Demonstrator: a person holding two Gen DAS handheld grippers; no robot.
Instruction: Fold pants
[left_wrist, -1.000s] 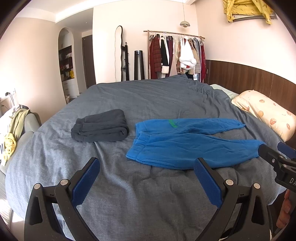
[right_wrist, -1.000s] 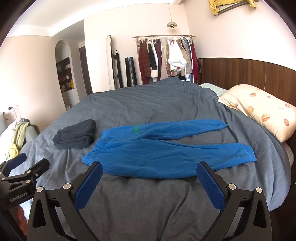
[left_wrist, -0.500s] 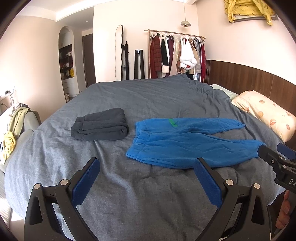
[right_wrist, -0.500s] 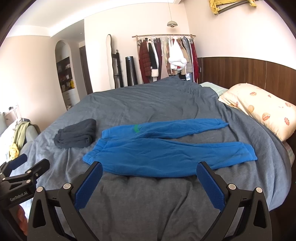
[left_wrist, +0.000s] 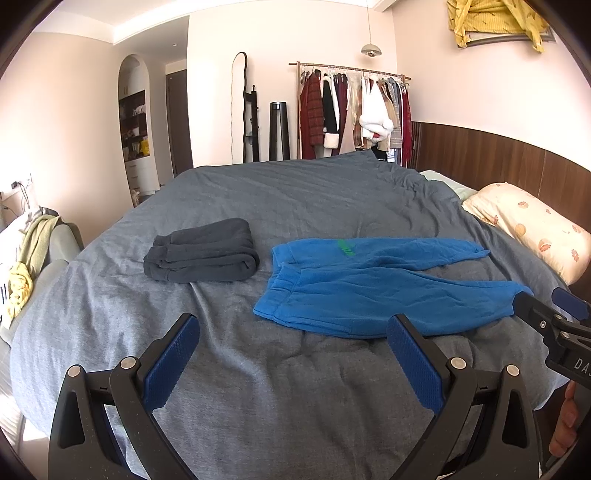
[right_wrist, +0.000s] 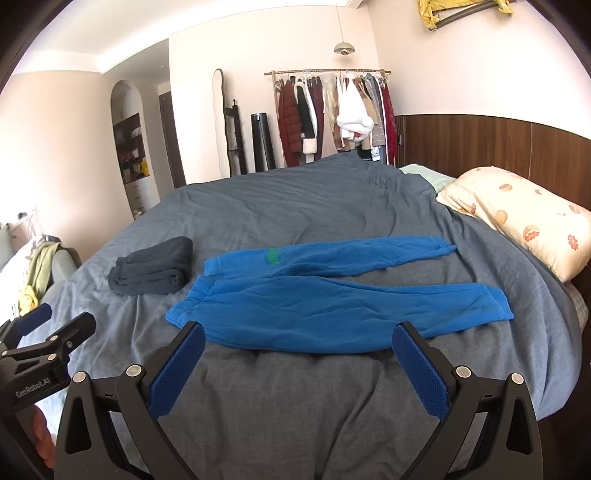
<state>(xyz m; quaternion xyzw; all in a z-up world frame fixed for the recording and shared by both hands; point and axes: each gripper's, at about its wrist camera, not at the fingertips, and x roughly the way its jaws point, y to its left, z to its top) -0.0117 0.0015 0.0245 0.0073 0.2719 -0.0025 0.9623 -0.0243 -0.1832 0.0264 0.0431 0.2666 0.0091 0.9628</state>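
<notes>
Blue pants (right_wrist: 332, 306) spread flat on grey duvet (right_wrist: 295, 406), mid-bed, waistband at 9 o'clock, both legs toward 3 o'clock, unfolded
Folded dark garment (left_wrist: 201, 251) just beside waistband at 9 o'clock, apart from it
Patterned pillow (right_wrist: 524, 218) at 2 o'clock
Left claw (left_wrist: 291, 354) jaws wide apart, empty, above duvet
Right claw (right_wrist: 297, 360) jaws wide apart, empty, near edge of pants at 12 o'clock

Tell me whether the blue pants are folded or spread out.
Spread out: the blue pants lie flat on the duvet, both legs extended toward the pillow.
</notes>
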